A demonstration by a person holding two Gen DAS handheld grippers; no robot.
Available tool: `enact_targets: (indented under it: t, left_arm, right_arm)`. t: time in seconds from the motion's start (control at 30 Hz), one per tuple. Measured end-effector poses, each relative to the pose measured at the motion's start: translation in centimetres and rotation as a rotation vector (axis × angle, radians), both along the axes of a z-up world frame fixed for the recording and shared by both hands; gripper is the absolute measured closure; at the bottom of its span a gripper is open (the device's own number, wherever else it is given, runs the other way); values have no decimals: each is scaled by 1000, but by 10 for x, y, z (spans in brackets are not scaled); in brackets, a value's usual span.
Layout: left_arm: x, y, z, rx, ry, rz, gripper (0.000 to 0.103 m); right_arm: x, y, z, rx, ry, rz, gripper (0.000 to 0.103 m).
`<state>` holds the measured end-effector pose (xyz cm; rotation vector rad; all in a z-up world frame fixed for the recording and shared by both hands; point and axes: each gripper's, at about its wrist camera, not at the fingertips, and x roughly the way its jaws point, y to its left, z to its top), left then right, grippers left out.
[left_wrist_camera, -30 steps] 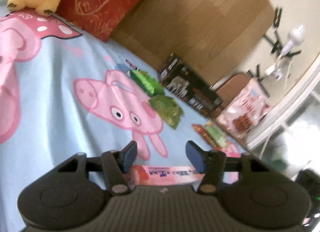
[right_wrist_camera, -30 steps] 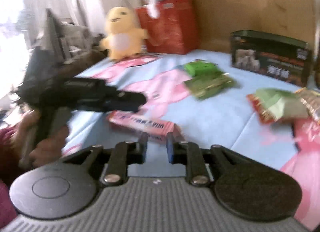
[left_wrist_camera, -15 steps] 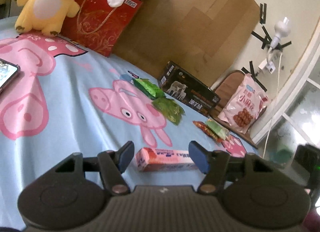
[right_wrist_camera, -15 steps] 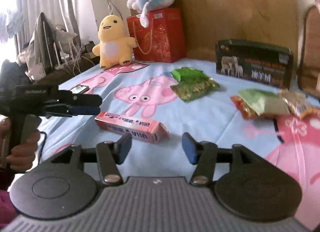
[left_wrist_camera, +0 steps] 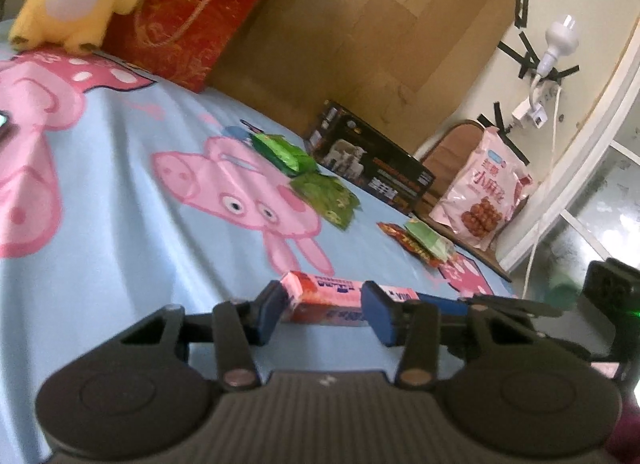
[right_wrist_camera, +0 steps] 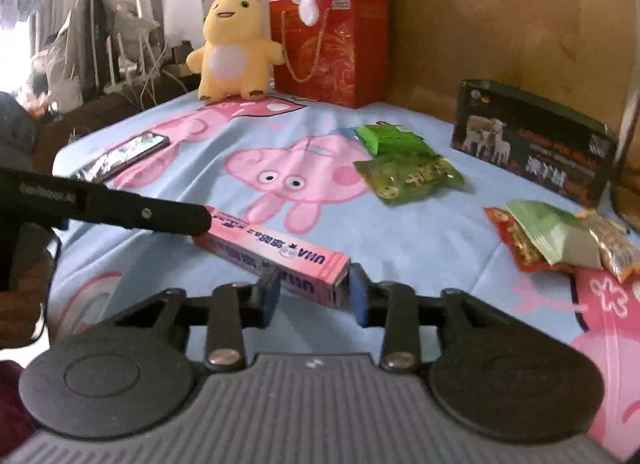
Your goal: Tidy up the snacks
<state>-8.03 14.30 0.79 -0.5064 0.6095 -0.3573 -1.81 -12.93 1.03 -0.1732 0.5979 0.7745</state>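
A long pink candy box [right_wrist_camera: 280, 252] lies on the light-blue cartoon-pig bedsheet [right_wrist_camera: 400, 240]. My right gripper [right_wrist_camera: 314, 296] straddles the box's near end, and its jaws are closing with both blue pads against the box's sides. In the left wrist view the other end of the pink box [left_wrist_camera: 324, 288] sits between the closing jaws of my left gripper [left_wrist_camera: 324, 314], pads touching it. The left gripper's black finger [right_wrist_camera: 160, 216] reaches the box from the left. The right gripper's finger [left_wrist_camera: 444, 300] shows past the box.
Two green snack packets [right_wrist_camera: 408, 176] lie mid-bed, and a red-and-green packet pile [right_wrist_camera: 548, 232] sits to the right. Behind them stand a black carton [right_wrist_camera: 532, 144], a red gift bag [right_wrist_camera: 332, 48] and a yellow plush [right_wrist_camera: 232, 48]. A phone [right_wrist_camera: 124, 152] lies left; a pink bag [left_wrist_camera: 484, 200] leans far right.
Both grippers came up to the pink box. The right jaws opened wide, then narrowed around its near end. The left jaws narrowed onto the other end.
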Motion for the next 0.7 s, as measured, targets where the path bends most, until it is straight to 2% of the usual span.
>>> enact_targets:
  t: [0.4, 0.53, 0.6, 0.7]
  left_arm:
    - [34, -57, 8, 95, 14, -156, 60]
    - [43, -72, 9, 122, 5, -179, 58]
    - [45, -76, 9, 122, 1, -179, 54]
    - [45, -75, 6, 114, -1, -179, 54]
  right_arm:
    - [-20, -50, 2, 38, -11, -189, 70]
    - [-19, -63, 0, 54, -9, -240, 70]
    - [-17, -67, -2, 57, -8, -253, 70]
    - [-16, -69, -4, 78, -9, -258, 69]
